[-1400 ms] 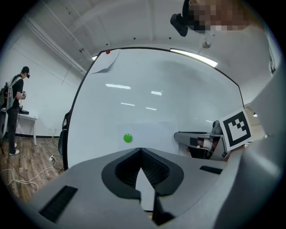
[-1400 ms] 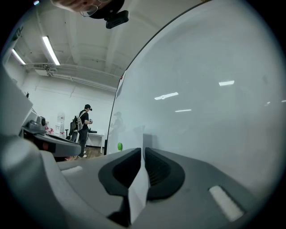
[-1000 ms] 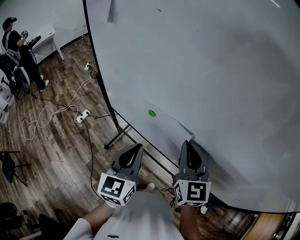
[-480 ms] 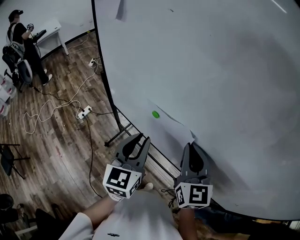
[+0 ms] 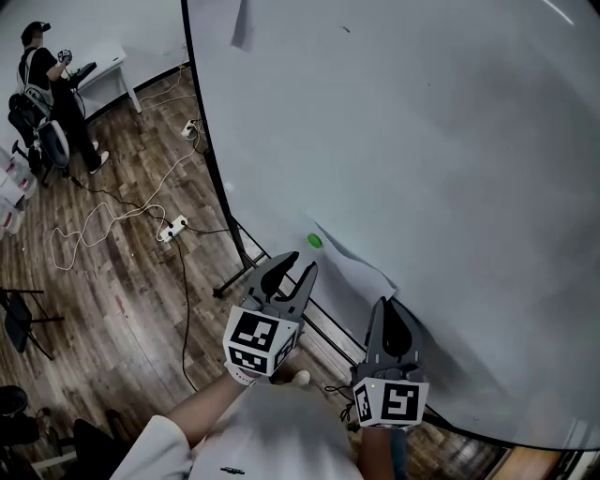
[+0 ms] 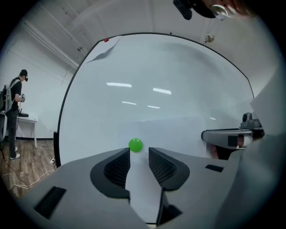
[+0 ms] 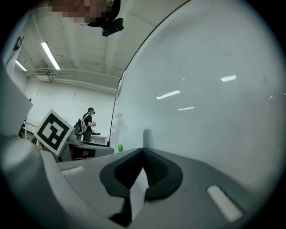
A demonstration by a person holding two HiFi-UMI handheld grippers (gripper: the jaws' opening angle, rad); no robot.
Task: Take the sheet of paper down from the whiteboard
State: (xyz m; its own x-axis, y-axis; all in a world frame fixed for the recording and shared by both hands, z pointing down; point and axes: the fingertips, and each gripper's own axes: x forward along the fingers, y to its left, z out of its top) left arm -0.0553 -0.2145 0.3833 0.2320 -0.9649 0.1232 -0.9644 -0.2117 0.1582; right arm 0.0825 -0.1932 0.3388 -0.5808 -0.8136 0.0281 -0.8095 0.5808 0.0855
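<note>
The sheet of paper [image 5: 352,262] hangs low on the whiteboard [image 5: 422,122], pinned at its upper left corner by a round green magnet [image 5: 314,241]. My right gripper [image 5: 387,304] is shut on the sheet's lower right corner; in the right gripper view the white paper edge [image 7: 138,192] runs between the closed jaws [image 7: 144,154]. My left gripper [image 5: 296,267] points at the magnet from just below it. In the left gripper view its jaws [image 6: 139,154] are opening with nothing between them, and the magnet [image 6: 135,144] sits just beyond the tips.
A second paper scrap [image 5: 242,23] hangs at the whiteboard's top left. The board's black stand foot [image 5: 234,278] rests on the wooden floor, with a power strip [image 5: 173,227] and white cables beside it. A person [image 5: 47,89] stands by a white table [image 5: 103,61] far left.
My left gripper has moved forward and to the right, up to the green magnet, and its jaws have gone from shut to open. The right gripper has kept its grip on the paper corner.
</note>
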